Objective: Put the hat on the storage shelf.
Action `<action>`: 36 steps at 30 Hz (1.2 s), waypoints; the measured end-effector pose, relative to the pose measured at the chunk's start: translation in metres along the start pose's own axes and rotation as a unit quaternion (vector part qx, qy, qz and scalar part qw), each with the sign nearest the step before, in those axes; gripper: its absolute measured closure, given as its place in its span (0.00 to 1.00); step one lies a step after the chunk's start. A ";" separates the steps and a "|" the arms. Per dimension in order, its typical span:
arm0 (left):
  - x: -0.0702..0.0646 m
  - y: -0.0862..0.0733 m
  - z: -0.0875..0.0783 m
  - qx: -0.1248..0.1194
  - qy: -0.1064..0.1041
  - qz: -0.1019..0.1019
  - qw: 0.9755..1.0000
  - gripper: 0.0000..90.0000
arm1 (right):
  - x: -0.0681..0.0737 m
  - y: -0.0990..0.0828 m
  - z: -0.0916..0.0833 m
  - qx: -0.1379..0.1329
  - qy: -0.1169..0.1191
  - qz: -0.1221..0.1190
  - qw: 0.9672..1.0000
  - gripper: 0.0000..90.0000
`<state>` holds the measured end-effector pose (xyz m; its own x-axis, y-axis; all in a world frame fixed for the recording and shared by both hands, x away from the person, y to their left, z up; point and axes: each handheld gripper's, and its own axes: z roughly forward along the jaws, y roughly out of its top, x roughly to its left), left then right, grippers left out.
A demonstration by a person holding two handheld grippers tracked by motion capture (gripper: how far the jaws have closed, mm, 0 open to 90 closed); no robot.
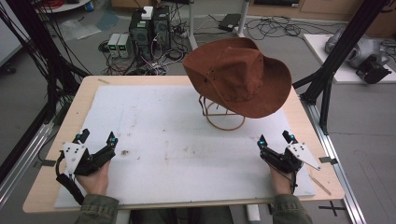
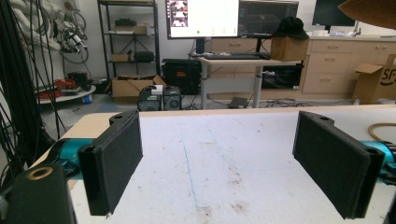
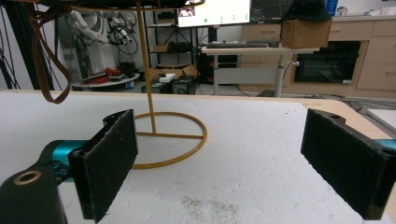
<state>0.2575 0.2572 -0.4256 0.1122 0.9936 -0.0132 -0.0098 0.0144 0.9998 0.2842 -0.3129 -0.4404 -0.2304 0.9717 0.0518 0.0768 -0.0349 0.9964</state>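
Note:
A brown wide-brimmed hat (image 1: 238,74) rests tilted on a gold wire stand (image 1: 225,120) at the back right of the white mat (image 1: 173,140). The stand's ring base (image 3: 173,140) and upright rod lie just ahead of my right gripper (image 3: 233,158), and the hat's brown chin strap (image 3: 44,60) hangs down at the upper left. My right gripper (image 1: 276,140) rests open near the mat's right front, with nothing between its pads. My left gripper (image 1: 98,138) rests open at the left front, and my left gripper (image 2: 233,163) holds nothing. A corner of the hat's brim (image 2: 371,11) shows at the top right.
The wooden table (image 1: 84,88) borders the mat on all sides. Black frame posts (image 1: 345,46) stand at the right and left. Beyond the far edge are computers and cables (image 1: 149,32) on the floor, and desks with monitors (image 2: 205,18) farther back.

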 end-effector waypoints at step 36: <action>0.000 -0.006 0.013 0.024 -0.030 -0.039 0.998 0.19 | -0.005 -0.003 -0.004 0.013 -0.003 -0.013 1.000 0.11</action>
